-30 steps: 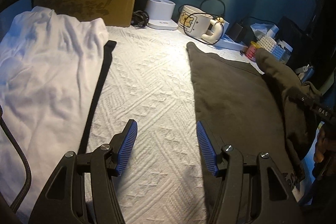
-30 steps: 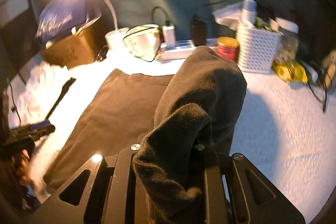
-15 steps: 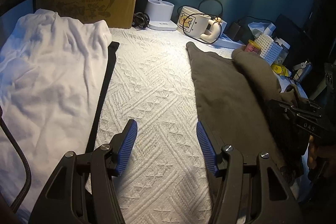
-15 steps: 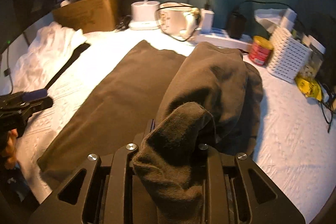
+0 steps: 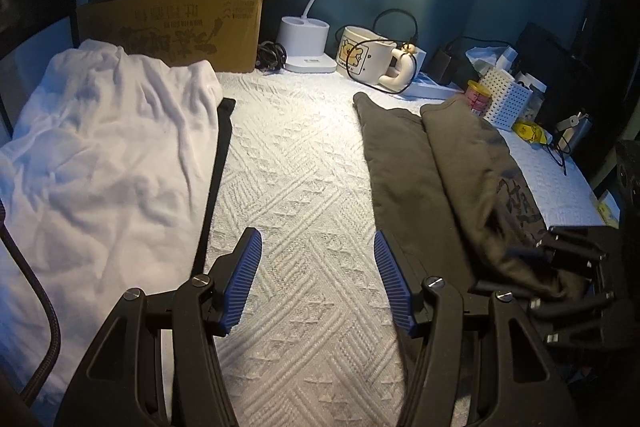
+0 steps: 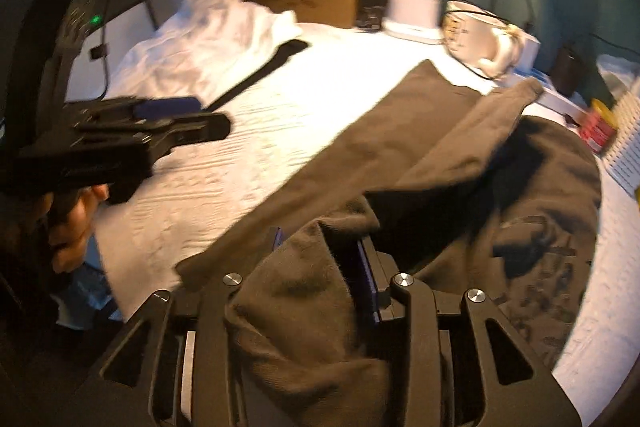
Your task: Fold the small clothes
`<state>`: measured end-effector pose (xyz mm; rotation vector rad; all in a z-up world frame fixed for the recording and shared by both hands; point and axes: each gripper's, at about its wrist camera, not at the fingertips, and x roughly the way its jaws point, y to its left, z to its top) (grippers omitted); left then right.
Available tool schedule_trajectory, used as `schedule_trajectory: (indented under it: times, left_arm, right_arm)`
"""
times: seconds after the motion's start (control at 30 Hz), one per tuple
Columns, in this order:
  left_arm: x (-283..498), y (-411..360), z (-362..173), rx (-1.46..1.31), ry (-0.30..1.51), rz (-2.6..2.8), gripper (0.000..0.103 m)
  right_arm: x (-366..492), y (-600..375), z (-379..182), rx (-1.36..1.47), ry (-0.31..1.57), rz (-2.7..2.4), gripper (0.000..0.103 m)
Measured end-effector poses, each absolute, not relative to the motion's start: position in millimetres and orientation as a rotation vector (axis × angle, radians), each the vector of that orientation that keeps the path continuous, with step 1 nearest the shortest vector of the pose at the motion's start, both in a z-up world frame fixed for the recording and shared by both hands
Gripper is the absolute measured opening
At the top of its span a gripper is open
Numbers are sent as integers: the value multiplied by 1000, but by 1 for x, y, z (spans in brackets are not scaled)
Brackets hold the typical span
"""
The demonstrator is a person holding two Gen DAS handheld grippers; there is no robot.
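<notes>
**Right gripper pinching folded brown garment, left gripper hanging open over bedspread**

Right gripper (image 6: 320, 267) is clamping a bunched edge of the dark brown garment (image 6: 420, 147); the cloth is filling the gap between the blue pads and spilling back over the gripper body. The garment is lying on the white textured bedspread (image 5: 296, 187), right of centre in the left wrist view, with one layer doubled over the flat lower layer. A dark printed graphic (image 6: 548, 259) is showing on the upper layer near the right side. The right wrist view is blurring, so fine detail of the fold edge is unclear.

Left gripper (image 5: 318, 279) is hovering just above the bedspread with jaws wide apart, nothing between the blue ribbed pads (image 5: 244, 283). Its right finger is sitting just beside the garment's left edge; contact cannot be told. In the right wrist view the left gripper (image 6: 160, 119) is showing at far left, held by a hand (image 6: 76, 223).

A white crumpled garment (image 5: 104, 163) is lying on the left, with a black strip (image 5: 216, 163) along its right edge. At the back: cardboard box (image 5: 180, 27), white lamp base (image 5: 306, 43), cartoon mug (image 5: 366, 55), red can (image 5: 478, 99), white perforated basket (image 5: 504, 99).
</notes>
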<state>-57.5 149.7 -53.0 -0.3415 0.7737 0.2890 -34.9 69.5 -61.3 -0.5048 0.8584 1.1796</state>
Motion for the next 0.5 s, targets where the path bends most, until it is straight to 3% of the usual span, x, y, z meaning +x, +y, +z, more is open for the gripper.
schedule_trajectory:
  times: [0.5]
  left_arm:
    - [-60, 113, -28, -320, 734, 192, 58]
  right_arm:
    - [-54, 20, -23, -407, 753, 1201, 38]
